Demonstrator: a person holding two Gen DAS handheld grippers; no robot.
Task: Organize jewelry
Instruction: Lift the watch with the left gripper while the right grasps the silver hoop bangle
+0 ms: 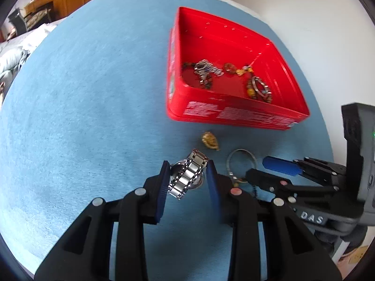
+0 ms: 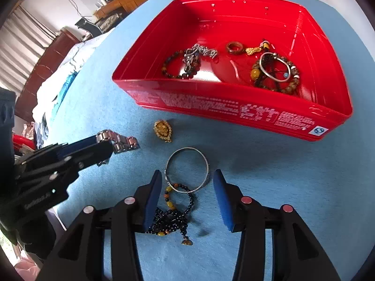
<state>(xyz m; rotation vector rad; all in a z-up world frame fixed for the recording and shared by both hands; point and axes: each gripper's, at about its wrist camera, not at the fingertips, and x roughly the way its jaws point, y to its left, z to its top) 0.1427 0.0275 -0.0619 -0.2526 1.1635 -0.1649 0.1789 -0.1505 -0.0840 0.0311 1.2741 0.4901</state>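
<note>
Jewelry is split between the red box (image 2: 234, 107), where several bracelets and a ring already lie, and the blue tabletop (image 1: 82, 93) in front of it, where 3 pieces wait while you carry a 4th.

Your left claw (image 1: 188, 175) pinches the steel watch (image 1: 187, 175) by its band, off the cloth, short of the box's near wall. The links could slide between the pads if you tilt or swing, dropping the watch outside the box.

Your right claw (image 2: 187, 199) stands spread around the silver bangle (image 2: 187, 169), whose rim overlaps the dark bead necklace (image 2: 173, 220). Closing here may catch both pieces, or only the beads, and the strand could drag and snag.

Watch the small gold pendant (image 2: 163, 131) lying between the claws and the box: a low pass could knock it.
</note>
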